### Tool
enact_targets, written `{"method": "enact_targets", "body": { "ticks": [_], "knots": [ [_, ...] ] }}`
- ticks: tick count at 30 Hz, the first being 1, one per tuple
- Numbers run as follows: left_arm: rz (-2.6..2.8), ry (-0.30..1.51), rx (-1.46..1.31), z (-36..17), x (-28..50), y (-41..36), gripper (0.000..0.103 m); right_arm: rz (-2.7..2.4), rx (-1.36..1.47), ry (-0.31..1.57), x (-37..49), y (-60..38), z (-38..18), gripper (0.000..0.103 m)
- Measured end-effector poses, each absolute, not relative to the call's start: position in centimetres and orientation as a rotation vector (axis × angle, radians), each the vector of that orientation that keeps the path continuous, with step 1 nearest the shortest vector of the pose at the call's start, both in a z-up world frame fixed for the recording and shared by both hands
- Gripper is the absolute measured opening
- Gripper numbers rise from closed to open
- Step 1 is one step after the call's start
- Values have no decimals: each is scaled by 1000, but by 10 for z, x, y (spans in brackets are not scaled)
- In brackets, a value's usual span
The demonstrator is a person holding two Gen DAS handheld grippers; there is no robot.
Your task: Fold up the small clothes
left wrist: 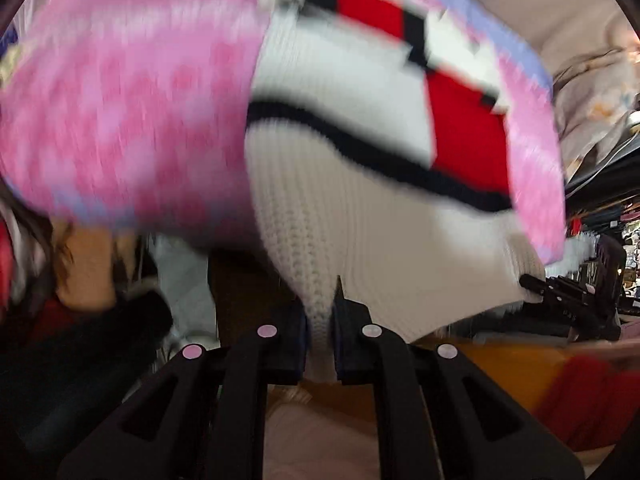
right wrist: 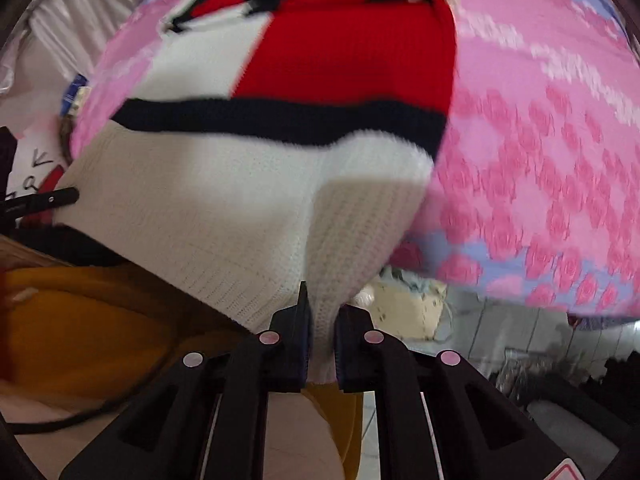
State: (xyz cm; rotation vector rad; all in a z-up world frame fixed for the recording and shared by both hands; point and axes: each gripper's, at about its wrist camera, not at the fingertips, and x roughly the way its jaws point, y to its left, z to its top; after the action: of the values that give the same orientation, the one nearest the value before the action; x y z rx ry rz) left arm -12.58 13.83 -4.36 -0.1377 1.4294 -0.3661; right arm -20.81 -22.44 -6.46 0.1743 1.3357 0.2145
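A small knitted sweater (left wrist: pixel 360 216), white with red blocks and a dark stripe, hangs stretched between both grippers. My left gripper (left wrist: pixel 320 312) is shut on a fold of its white hem. At the right edge of the left wrist view the other gripper shows as a black frame (left wrist: pixel 568 292). In the right wrist view the same sweater (right wrist: pixel 240 200) fills the middle, and my right gripper (right wrist: pixel 322 316) is shut on its white hem too. The sweater's upper part lies on a pink patterned cloth (left wrist: pixel 120 112) (right wrist: pixel 540 140). Both views are blurred by motion.
A person's hair and sleeve (left wrist: pixel 48 264) show at the left wrist view's left edge. Yellow fabric (right wrist: pixel 80 320) and a dark cable (right wrist: pixel 80 416) lie lower left in the right wrist view. Red cloth (left wrist: pixel 592 396) lies lower right, crumpled pale fabric (left wrist: pixel 592 96) upper right.
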Motion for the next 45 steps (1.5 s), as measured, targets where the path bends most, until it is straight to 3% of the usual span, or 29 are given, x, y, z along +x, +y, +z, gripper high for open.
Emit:
{"method": "enact_targets", "body": {
  "ticks": [4,8,9,11,15,16,18,19,24,27,28,29,30,31,32,33,38,40,45],
  "knots": [
    [-403,1134,-218,11,-43,126,10,136,232,1024,-128,-245,-3,9],
    [-346,978,-194,17,71,94,10,15,368,829,-29,-272,2,12],
    [-323,961,-190,10,93,93,13,-57,398,805,-6,-279,-5,18],
    [-240,952,-180,-19,136,91,20,-177,461,802,27,-289,-19,27],
    [-98,1058,-224,-55,170,113,25,-290,584,784,36,-306,-32,27],
    [-105,1048,-246,-53,169,121,35,-276,585,782,31,-306,-32,28],
    [-121,1014,-248,-48,156,134,56,-243,516,814,20,-297,-36,45],
    [-122,1003,-219,-48,150,137,60,-236,468,833,18,-291,-37,48],
    [-155,1037,-140,-60,161,115,62,-229,331,926,52,-275,-65,55],
    [-183,1057,-105,-75,183,93,64,-248,249,948,92,-269,-74,71],
    [-174,1070,-82,-82,188,86,64,-260,219,960,100,-267,-77,71],
    [-153,1090,-62,-90,197,79,62,-287,175,975,111,-266,-81,70],
    [-150,1097,-59,-94,201,75,52,-316,141,986,121,-265,-86,70],
    [-150,1101,-55,-97,205,73,28,-307,139,998,128,-265,-89,69],
    [-157,1108,-59,-98,209,73,20,-274,154,1014,132,-264,-91,47],
    [-169,1109,-94,-95,211,77,15,-222,184,1041,136,-264,-90,8],
    [-219,1009,-194,-47,207,97,7,-160,393,771,96,-287,-15,7],
    [-203,1003,-196,-45,216,101,7,-209,457,732,87,-309,-17,7],
    [-168,1136,-88,-97,247,72,7,-319,427,1035,127,-339,-100,7]
  ]
}}
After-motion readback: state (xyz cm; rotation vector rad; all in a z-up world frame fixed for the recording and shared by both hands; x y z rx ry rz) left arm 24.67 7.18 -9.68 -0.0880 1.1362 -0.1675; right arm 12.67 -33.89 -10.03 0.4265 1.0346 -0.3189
